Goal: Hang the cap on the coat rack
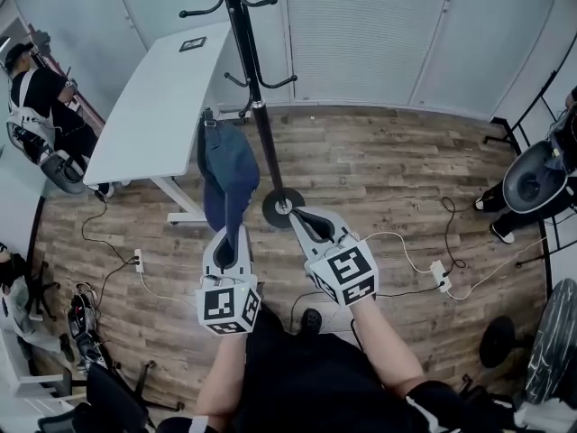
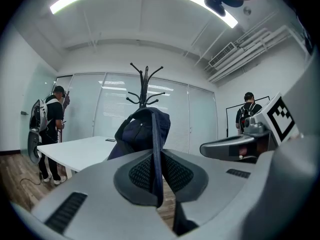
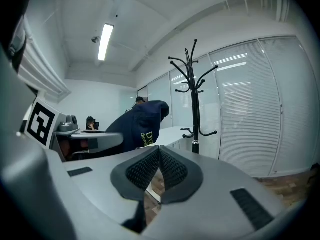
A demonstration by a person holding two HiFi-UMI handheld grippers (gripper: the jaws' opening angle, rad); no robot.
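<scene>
A navy blue cap (image 1: 227, 180) hangs out in front of my left gripper (image 1: 232, 234), which is shut on its edge. In the left gripper view the cap's (image 2: 143, 130) dark rim runs straight down between the pads of that gripper (image 2: 157, 154). The black coat rack (image 1: 249, 57) stands just beyond, with its round base (image 1: 283, 207) on the wood floor. My right gripper (image 1: 298, 215) is beside the base, shut with nothing in it. In the right gripper view its pads meet at the tip (image 3: 159, 151), with the cap (image 3: 141, 125) to the left and the rack (image 3: 194, 91) ahead.
A white table (image 1: 151, 106) stands left of the rack. One person (image 1: 41, 106) is at the far left, another (image 1: 539, 174) at the right edge. Cables and a power strip (image 1: 440, 276) lie on the floor. Blinds cover the wall behind.
</scene>
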